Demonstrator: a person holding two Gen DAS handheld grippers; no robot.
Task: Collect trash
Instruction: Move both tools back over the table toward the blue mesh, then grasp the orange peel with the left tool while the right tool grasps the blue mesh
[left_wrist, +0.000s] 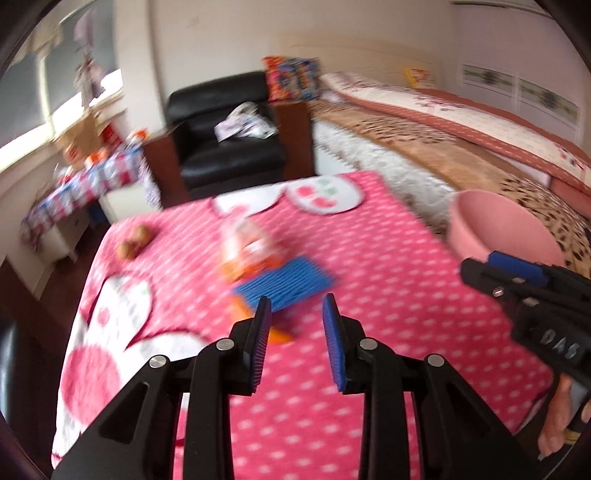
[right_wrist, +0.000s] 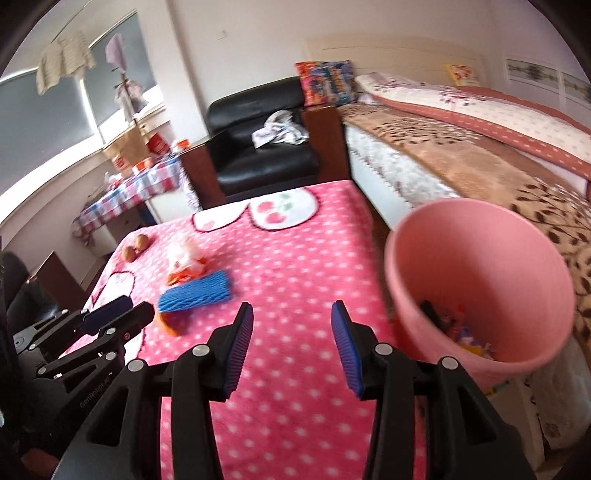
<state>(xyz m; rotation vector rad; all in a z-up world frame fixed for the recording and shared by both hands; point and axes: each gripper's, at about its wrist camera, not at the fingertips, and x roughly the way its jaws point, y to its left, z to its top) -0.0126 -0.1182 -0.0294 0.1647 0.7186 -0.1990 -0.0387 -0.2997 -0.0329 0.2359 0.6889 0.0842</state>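
Hovering released and empty over the pink surface (right_wrist: 295, 288), the left tongs (left_wrist: 297, 314) and right tongs (right_wrist: 291, 317) face the blue foam sleeve (right_wrist: 195, 291) and wrapper (right_wrist: 184, 258), while the pink bin (right_wrist: 480, 280) waits beside the edge, probably to shorten carries.

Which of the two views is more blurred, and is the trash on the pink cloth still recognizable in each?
Left wrist view: stronger motion smear; the blue foam net and the clear wrapper are streaked, though the left gripper stays sharp. Right wrist view: milder blur; the blue foam net shows its ribs, and the pink bin is readable. Both views bend straight lines near the edges.
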